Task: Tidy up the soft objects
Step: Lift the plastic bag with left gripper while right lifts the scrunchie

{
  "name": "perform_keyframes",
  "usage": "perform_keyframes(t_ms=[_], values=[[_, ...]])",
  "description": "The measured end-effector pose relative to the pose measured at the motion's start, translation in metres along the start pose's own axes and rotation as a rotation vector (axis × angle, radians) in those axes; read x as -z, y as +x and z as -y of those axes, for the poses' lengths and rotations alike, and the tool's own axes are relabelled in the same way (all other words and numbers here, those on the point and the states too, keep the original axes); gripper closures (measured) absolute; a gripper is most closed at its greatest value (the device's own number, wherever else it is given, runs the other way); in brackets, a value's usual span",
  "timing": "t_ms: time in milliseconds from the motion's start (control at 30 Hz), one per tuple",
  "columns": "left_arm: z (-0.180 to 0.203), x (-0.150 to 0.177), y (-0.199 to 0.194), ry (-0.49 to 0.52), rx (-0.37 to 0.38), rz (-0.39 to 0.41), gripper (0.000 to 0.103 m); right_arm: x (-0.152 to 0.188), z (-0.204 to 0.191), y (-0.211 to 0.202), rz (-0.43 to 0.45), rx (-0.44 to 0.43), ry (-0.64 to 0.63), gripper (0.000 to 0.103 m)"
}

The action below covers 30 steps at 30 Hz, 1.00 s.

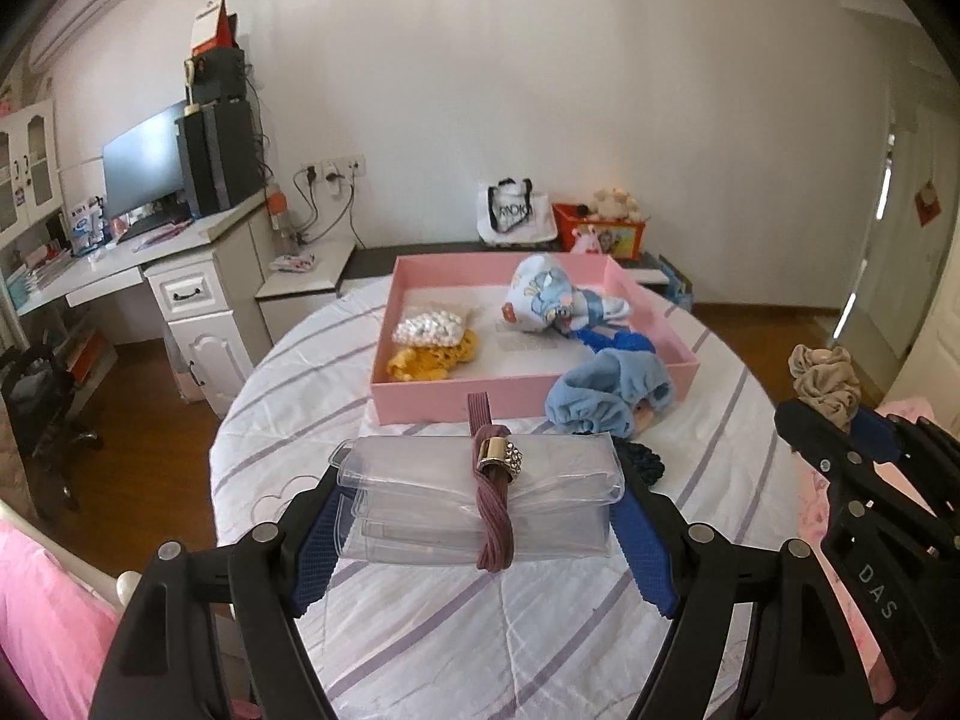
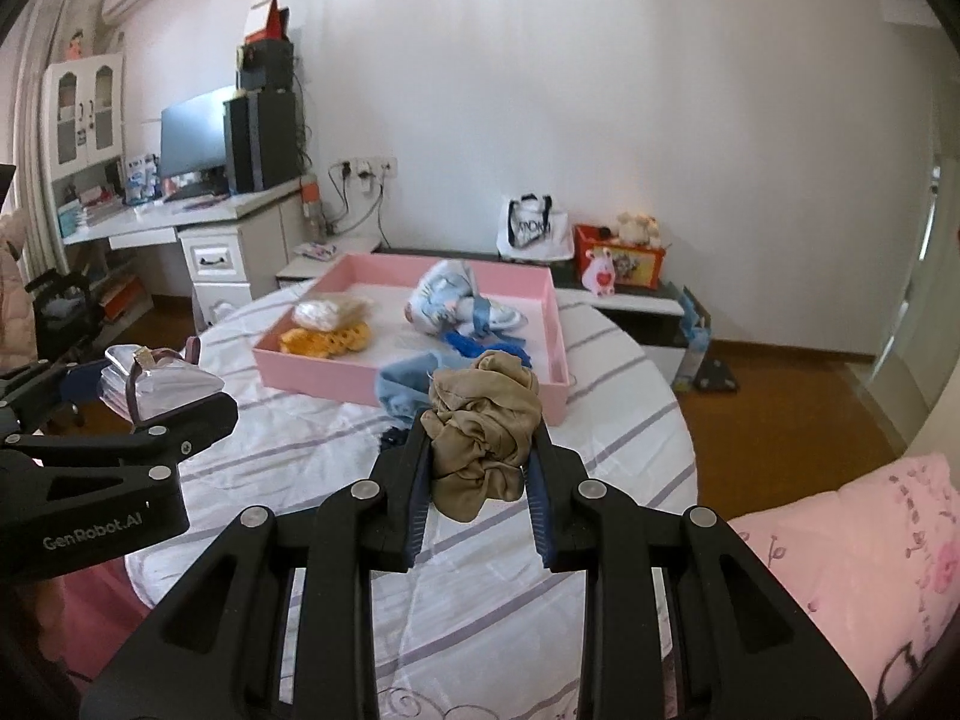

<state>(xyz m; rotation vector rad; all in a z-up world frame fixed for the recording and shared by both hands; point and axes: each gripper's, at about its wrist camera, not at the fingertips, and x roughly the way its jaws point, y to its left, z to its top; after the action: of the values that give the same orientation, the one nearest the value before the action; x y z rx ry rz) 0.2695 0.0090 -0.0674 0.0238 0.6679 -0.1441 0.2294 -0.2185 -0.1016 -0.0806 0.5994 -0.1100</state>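
Observation:
My left gripper (image 1: 474, 510) is shut on a clear plastic pouch (image 1: 420, 480) bound by a mauve hair tie (image 1: 495, 498) with a gold clasp, held above the table. My right gripper (image 2: 480, 468) is shut on a beige scrunchie (image 2: 480, 420), also seen in the left wrist view (image 1: 822, 381). The pink tray (image 1: 528, 399) ahead holds a white bead piece (image 1: 429, 327), a yellow knit item (image 1: 429, 357) and a blue-white cloth bundle (image 1: 552, 294). A light blue scrunchie (image 1: 606, 396) and blue lace (image 1: 618, 339) hang over the tray's near right corner.
The round table (image 1: 420, 630) has a white striped cloth. A dark blue scrunchie (image 1: 645, 459) lies behind the pouch. A desk with a monitor (image 1: 144, 162) stands far left. A low shelf with a bag (image 1: 516, 213) and a red box (image 1: 600, 231) lines the wall. Pink bedding (image 2: 852, 570) lies right.

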Motion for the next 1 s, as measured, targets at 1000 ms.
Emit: perform_keyframes(t_ms=[1000], values=[[0.018, 0.08, -0.209, 0.022, -0.014, 0.356, 0.028, -0.004, -0.02, -0.148, 0.343, -0.003, -0.013, 0.077]])
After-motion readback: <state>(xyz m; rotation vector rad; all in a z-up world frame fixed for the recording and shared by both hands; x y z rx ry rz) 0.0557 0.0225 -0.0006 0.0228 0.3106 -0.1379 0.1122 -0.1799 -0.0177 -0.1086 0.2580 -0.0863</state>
